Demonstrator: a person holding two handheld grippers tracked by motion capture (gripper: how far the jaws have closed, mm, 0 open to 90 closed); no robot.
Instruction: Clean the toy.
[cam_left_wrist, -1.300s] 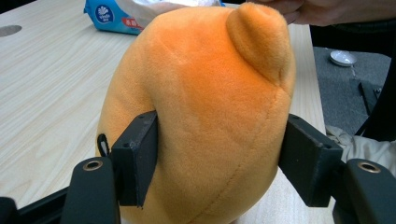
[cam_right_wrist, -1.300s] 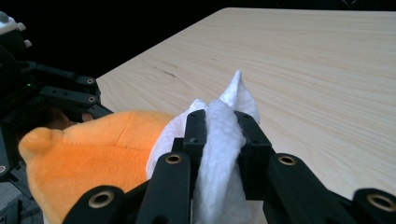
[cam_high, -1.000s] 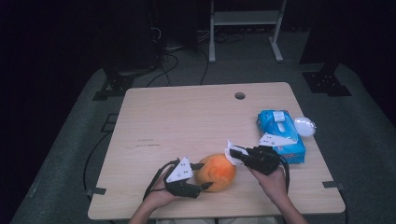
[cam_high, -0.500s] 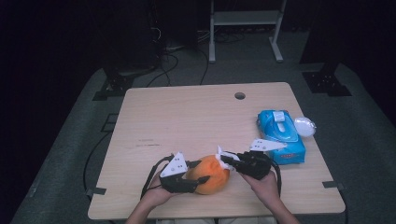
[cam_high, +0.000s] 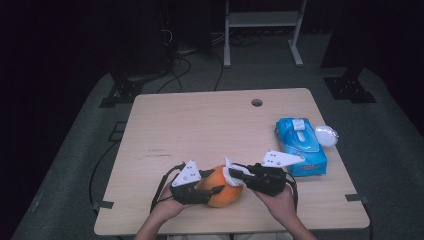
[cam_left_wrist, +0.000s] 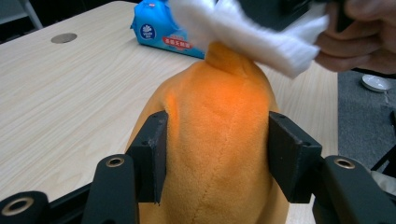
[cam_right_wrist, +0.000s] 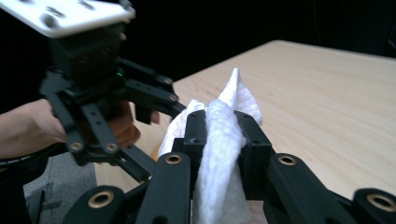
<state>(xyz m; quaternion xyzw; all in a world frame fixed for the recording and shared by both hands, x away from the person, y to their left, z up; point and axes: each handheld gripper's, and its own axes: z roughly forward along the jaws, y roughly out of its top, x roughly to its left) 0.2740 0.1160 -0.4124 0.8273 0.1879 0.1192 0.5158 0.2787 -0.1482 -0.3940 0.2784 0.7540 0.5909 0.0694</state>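
**Plush clamped on the left, wipe pinched on the right, both meeting at the near table edge**

Left hand-held gripper (cam_high: 212, 189) sits at about 7 o'clock on the light wooden table (cam_high: 200, 125), gripping the orange, pear-shaped plush toy (cam_high: 222, 186). In the left gripper view its two black pads press into the plush's (cam_left_wrist: 219, 140) flanks and dent the fabric. Those jaws have just been closing, with the plush between them.

Right hand-held gripper (cam_high: 234, 172) sits just at 3 o'clock of the plush, pointing toward 9 o'clock. Jaws closed on a folded white fabric wipe (cam_high: 231, 175). The right gripper view shows the wipe (cam_right_wrist: 219, 140) squeezed between the two pads, with its loose end sticking out past the tips.

The wipe lies against the plush's narrow top end; in the left gripper view the wipe (cam_left_wrist: 252, 32) drapes across that tip at 12 o'clock. The plush rests on the table near its front edge, roughly 6 o'clock, between the two grippers.

The right gripper view also shows the left hand-held gripper (cam_right_wrist: 140, 109) at 9 o'clock, with the hand behind it.

A blue plastic pack of wet wipes with a white flip lid (cam_high: 301, 146) lies flat at about 4 o'clock on the table, just beyond the right gripper's grey plate and well apart from the plush. A small round white object (cam_high: 326, 135) sits at the pack's 3 o'clock, near the table edge; whether the two touch can't be told. A round cable hole (cam_high: 257, 102) is in the tabletop at 12 o'clock.
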